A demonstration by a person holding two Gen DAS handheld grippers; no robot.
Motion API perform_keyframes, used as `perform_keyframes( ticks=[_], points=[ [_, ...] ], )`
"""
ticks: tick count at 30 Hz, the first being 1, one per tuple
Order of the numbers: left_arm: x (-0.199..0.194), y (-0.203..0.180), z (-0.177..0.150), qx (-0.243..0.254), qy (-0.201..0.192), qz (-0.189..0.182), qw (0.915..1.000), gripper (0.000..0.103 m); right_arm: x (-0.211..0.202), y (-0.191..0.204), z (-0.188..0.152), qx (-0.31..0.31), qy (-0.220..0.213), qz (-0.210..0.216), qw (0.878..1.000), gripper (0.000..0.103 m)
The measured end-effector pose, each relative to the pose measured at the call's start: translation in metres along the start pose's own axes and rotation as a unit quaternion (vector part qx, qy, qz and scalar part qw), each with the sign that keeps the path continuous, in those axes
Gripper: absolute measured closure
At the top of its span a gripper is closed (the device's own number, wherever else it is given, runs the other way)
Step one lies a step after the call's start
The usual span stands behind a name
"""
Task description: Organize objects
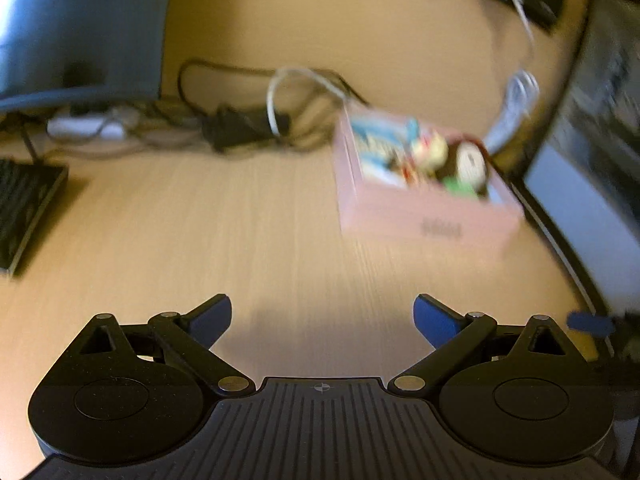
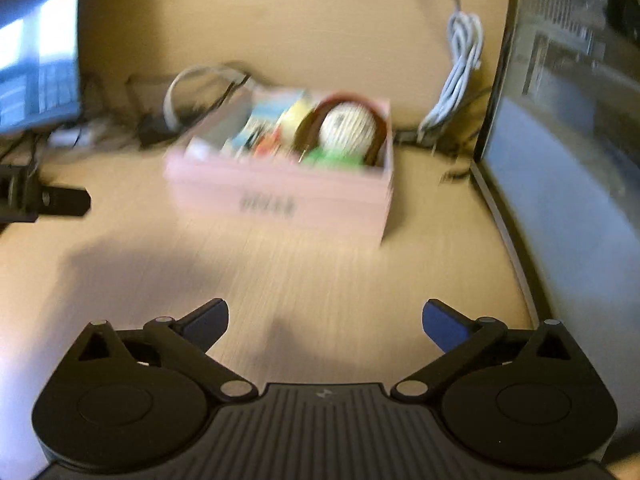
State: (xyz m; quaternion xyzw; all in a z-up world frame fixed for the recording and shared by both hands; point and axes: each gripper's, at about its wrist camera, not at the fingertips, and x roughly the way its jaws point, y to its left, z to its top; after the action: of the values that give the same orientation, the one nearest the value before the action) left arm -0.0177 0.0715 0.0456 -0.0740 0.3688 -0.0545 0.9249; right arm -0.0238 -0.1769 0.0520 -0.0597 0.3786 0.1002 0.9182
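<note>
Both views are smeared with motion blur, so small details cannot be read. The left tongs (image 1: 322, 322) hang above the pale wood-grain tabletop (image 1: 200, 220) with their blue-tipped fingers (image 1: 212, 320) spread wide apart and nothing between them. The right tongs (image 2: 325, 326) are likewise wide apart and hold nothing, over bare wood.

A pink box (image 1: 424, 216) stands on the tabletop ahead of both tongs, well apart from them. In the left wrist view it sits to the right of centre, turned at an angle; in the right wrist view the pink box (image 2: 280, 196) lies almost straight ahead, with a dark printed mark on its near wall, too blurred to read. The box is packed: a round white item with a dark brown rim (image 2: 346, 128) fills its right end, something green (image 2: 328, 158) lies just below that, and colourful flat packets (image 2: 264, 128) stand towards the left.

Behind the box, black and white cables (image 1: 248, 116) lie tangled against the back of the tabletop, and a bundled white cord (image 2: 460, 76) hangs to the right. A dark monitor (image 1: 76, 28) stands at the far left, with a black keyboard (image 1: 24, 208) below it at the left edge. A second dark screen (image 2: 568, 120) rises along the right side, just beside the box
</note>
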Motion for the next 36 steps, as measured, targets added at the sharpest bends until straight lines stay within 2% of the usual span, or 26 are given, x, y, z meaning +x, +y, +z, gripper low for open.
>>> perform_keyframes(
  ticks=[4, 7, 9, 13, 15, 18, 21, 24, 36],
  points=[
    [0.005, -0.003, -0.026, -0.001, 0.020, 0.018, 0.9996, 0.002, -0.007, 0.006, -0.023, 0.002, 0.016, -0.011, 1.000, 0.000],
    [0.008, -0.006, -0.040, 0.009, 0.029, 0.029, 0.9991, 0.002, 0.001, 0.003, -0.030, 0.032, 0.048, -0.022, 0.998, 0.000],
    [0.010, -0.011, -0.047, 0.023, 0.020, 0.038, 0.9988, 0.002, 0.003, 0.001, -0.030, 0.053, 0.049, -0.019, 0.997, 0.000],
    [0.017, -0.021, -0.054, 0.057, 0.004, 0.050, 0.9971, 0.002, 0.004, 0.007, -0.029, 0.028, 0.019, -0.047, 0.998, 0.000],
    [0.023, -0.028, -0.055, 0.077, -0.008, 0.060, 0.9951, 0.001, 0.008, 0.006, -0.029, 0.030, 0.010, -0.047, 0.998, 0.000],
    [0.027, -0.032, -0.055, 0.063, -0.017, 0.074, 0.9951, 0.001, 0.015, -0.002, -0.027, 0.062, 0.010, -0.029, 0.998, 0.000],
    [0.031, -0.034, -0.052, 0.056, -0.022, 0.081, 0.9949, 0.001, 0.022, -0.003, -0.030, 0.046, -0.028, -0.021, 0.998, 0.000],
    [0.035, -0.034, -0.050, 0.059, -0.025, 0.079, 0.9948, 0.001, 0.024, -0.002, -0.031, 0.045, -0.044, -0.023, 0.998, 0.000],
    [0.036, -0.036, -0.050, 0.073, -0.025, 0.064, 0.9950, 0.001, 0.026, -0.003, -0.031, 0.046, -0.045, -0.020, 0.998, 0.000]
  ],
)
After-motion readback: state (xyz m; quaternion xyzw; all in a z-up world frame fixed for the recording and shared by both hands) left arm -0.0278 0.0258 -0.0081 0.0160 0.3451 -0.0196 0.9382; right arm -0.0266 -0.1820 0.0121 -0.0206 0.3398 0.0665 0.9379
